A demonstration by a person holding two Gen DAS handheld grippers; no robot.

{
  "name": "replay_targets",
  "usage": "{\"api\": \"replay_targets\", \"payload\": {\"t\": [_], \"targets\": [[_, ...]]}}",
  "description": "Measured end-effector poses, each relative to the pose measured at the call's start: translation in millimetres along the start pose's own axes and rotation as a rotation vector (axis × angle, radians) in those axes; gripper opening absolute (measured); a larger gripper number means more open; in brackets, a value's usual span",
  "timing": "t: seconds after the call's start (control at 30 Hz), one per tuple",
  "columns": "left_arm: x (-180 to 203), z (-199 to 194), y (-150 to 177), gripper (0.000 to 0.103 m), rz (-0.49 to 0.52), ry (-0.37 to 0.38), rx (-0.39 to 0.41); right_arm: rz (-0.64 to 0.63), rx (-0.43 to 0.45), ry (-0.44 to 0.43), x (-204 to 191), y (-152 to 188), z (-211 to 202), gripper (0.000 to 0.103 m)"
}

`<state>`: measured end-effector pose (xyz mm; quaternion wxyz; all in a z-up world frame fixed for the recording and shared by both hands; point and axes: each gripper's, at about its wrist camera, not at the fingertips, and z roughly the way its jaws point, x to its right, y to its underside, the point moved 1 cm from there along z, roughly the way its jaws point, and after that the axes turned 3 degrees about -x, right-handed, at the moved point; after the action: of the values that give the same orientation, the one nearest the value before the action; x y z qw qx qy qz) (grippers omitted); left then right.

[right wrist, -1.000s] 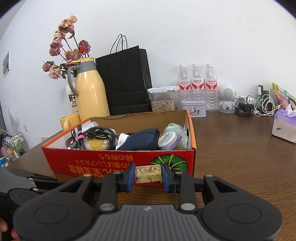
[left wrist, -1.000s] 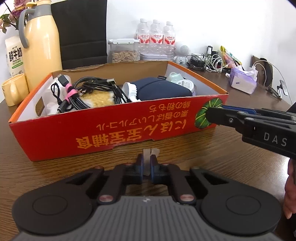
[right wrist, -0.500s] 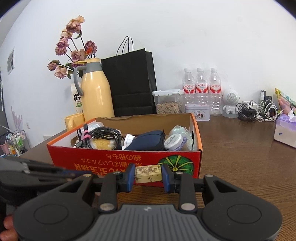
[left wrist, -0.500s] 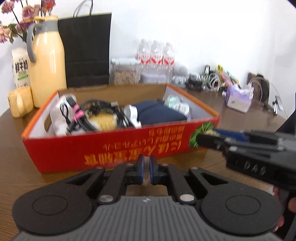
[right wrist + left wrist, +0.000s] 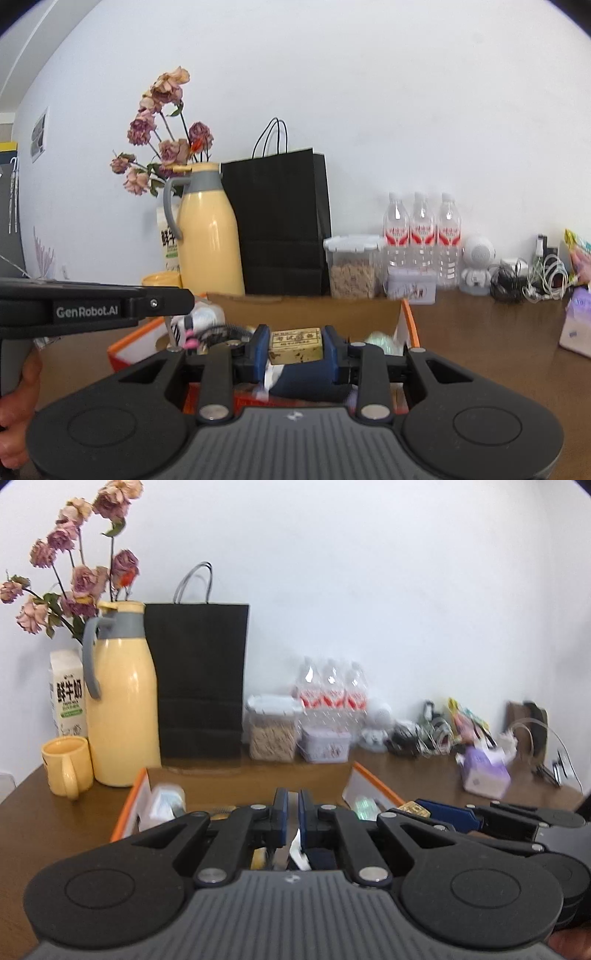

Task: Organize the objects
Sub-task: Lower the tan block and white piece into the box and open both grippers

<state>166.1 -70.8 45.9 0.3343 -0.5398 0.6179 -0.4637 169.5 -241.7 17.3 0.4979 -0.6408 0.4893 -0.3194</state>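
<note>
My right gripper (image 5: pixel 295 345) is shut on a small yellowish eraser block (image 5: pixel 295 345) and holds it above the red cardboard box (image 5: pixel 410 325). The eraser's corner also shows in the left wrist view (image 5: pixel 415 808). The box (image 5: pixel 127 812) holds cables (image 5: pixel 218 330), a dark blue pouch (image 5: pixel 306 384) and other small items. My left gripper (image 5: pixel 291 816) is shut and empty, raised over the box's near side. The right gripper's arm shows at the right of the left wrist view.
Behind the box stand a yellow thermos jug (image 5: pixel 118 705), a yellow mug (image 5: pixel 68 766), a milk carton (image 5: pixel 68 694), a black paper bag (image 5: pixel 199 679), a snack jar (image 5: pixel 273 734), three water bottles (image 5: pixel 332 698), tangled chargers (image 5: pixel 532 277) and a purple tissue pack (image 5: pixel 484 771).
Both grippers have risen and moved forward over the box, so the box's red front has dropped out of view. The right gripper still holds the eraser.
</note>
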Motion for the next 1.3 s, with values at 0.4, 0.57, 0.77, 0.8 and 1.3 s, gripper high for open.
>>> {"api": "replay_targets", "payload": {"t": [0.4,0.57,0.77,0.8,1.3], "targets": [[-32,62,-14,0.007,-0.094,-0.114,0.014,0.045,-0.032,0.058,12,-18,80,0.029],[-46,76,-2,0.007,-0.095,-0.141,-0.041,0.061,-0.097,0.069,20,-1,96,0.029],[-45,70,1,0.008,-0.092,-0.160,-0.042,0.070,-0.119,0.072,22,6,95,0.030],[-45,69,1,0.013,-0.089,-0.160,-0.042,0.072,-0.121,0.069,22,7,94,0.030],[-50,49,1,0.103,-0.081,-0.235,0.034,0.052,-0.092,0.115,20,7,86,0.103]]}}
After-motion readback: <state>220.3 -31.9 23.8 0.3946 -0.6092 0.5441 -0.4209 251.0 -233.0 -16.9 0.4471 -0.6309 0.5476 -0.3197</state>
